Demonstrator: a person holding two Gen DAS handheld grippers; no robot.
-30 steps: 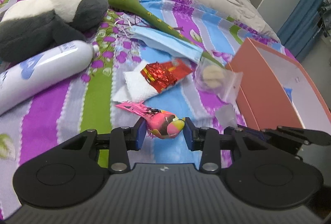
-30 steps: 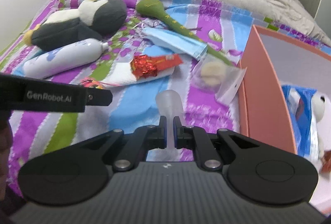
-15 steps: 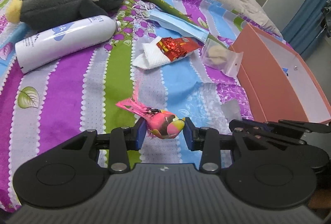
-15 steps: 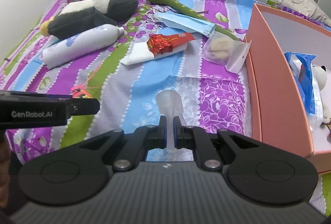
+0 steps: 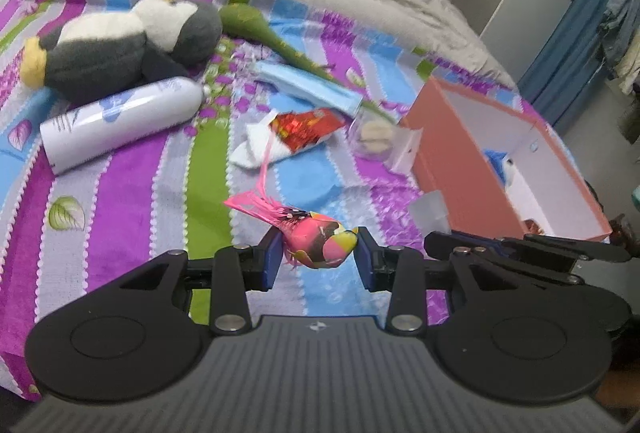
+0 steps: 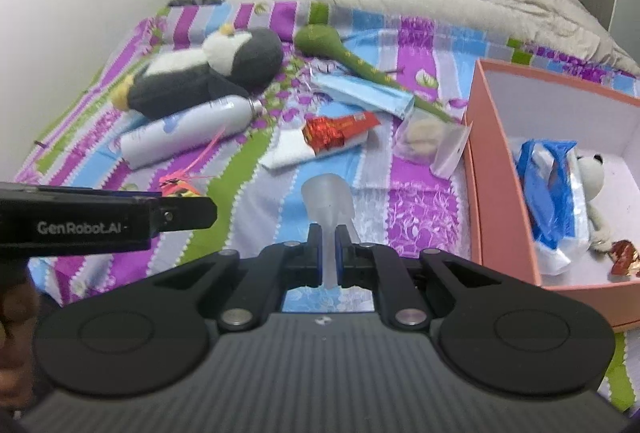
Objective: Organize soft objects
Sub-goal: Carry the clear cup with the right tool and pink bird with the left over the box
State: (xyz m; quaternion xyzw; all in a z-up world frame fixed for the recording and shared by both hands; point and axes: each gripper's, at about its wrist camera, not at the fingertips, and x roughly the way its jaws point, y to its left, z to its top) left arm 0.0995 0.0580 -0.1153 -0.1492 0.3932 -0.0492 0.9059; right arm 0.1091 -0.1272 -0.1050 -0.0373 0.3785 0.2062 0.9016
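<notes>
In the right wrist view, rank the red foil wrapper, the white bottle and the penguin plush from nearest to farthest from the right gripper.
1. Red foil wrapper: just ahead of the right gripper, mid-bed on the white tissue.
2. White bottle: farther out, up and to the left, lying on its side.
3. Penguin plush: farthest, behind the bottle toward the wall.

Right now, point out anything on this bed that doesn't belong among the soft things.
The white spray bottle, lying on its side against the penguin plush, looks rigid rather than soft. So may the translucent plastic piece pinched in the right tool.
</notes>
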